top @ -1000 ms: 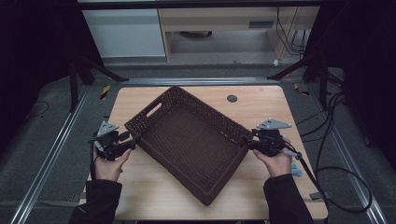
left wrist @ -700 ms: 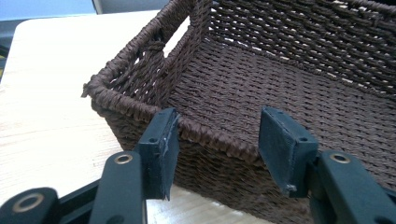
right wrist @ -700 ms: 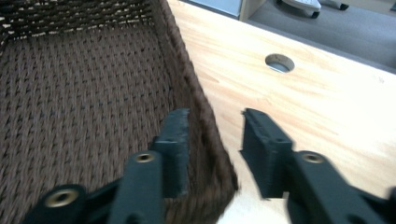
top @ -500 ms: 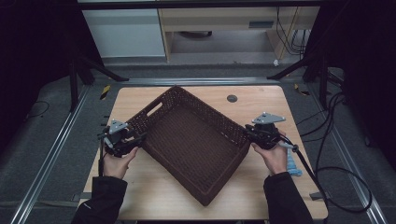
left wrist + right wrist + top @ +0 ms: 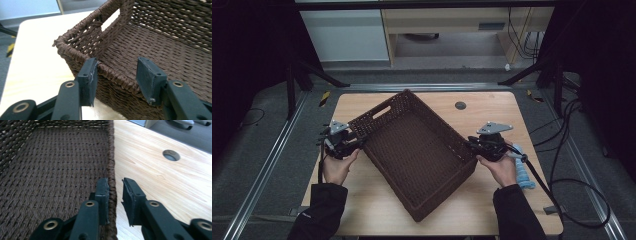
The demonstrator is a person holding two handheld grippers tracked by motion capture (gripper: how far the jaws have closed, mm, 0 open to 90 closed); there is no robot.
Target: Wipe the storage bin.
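A dark brown woven basket (image 5: pixel 417 150) sits slantwise on the wooden table (image 5: pixel 492 110), and it is empty. My left gripper (image 5: pixel 357 145) straddles the long wall near the basket's left corner. In the left gripper view (image 5: pixel 117 67) its jaws have just been closing. The outer pad (image 5: pixel 91 75) touches the weave (image 5: pixel 175 50), while the inner pad (image 5: pixel 147 75) still stands off it. My right gripper (image 5: pixel 472 145) is at the opposite wall. In the right gripper view (image 5: pixel 115 185) its jaws are shut on the basket's rim (image 5: pixel 112 165), one pad inside and one outside.
A round cable hole (image 5: pixel 460 105) lies in the table behind the basket, also seen as the hole (image 5: pixel 171 155) past the right jaws. A light blue object (image 5: pixel 523 172) lies by the right hand. Cables trail over the floor at the right.
The left hand has moved right until its jaws straddle the basket's wall. The right gripper has shifted slightly left and closed on the rim. The basket has stayed in place.
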